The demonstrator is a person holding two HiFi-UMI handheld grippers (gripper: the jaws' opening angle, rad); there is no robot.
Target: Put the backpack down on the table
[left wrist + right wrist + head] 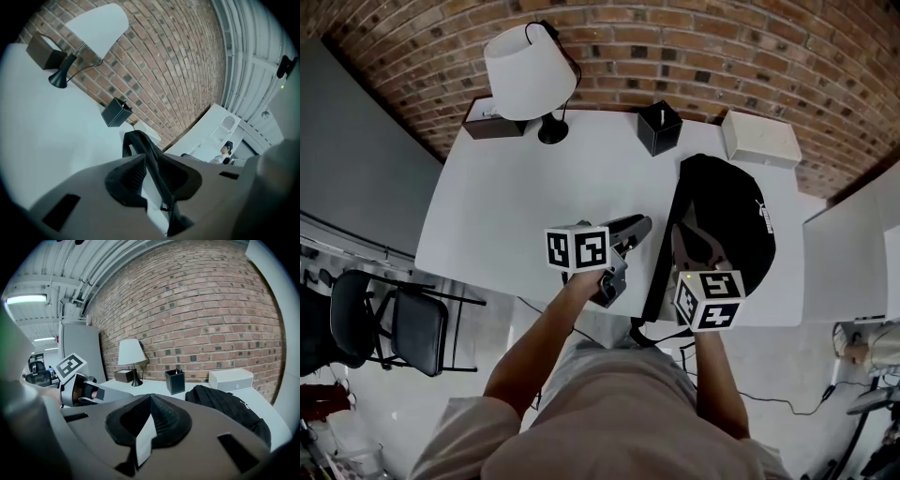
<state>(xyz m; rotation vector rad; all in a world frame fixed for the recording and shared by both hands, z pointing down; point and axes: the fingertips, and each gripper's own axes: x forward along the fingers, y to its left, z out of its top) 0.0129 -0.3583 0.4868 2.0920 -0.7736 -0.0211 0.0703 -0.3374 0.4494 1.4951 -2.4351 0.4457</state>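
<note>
The black backpack (727, 220) lies flat on the right part of the white table (516, 206); it also shows in the right gripper view (229, 408). One of its black straps (659, 267) runs along its left side and hangs over the table's front edge. My left gripper (643, 225) is just left of the backpack. Its jaws stand partly apart, and the strap (140, 145) passes through the gap with white showing beside it. My right gripper (682, 234) hovers over the backpack's near edge; its tips (150, 399) meet with nothing between them.
At the table's back stand a white-shaded lamp (530, 66), a brown box (492, 120), a black pen holder (659, 127) and a white box (759, 138). Black chairs (394, 323) are on the floor to the left. Another white surface (853, 253) adjoins on the right.
</note>
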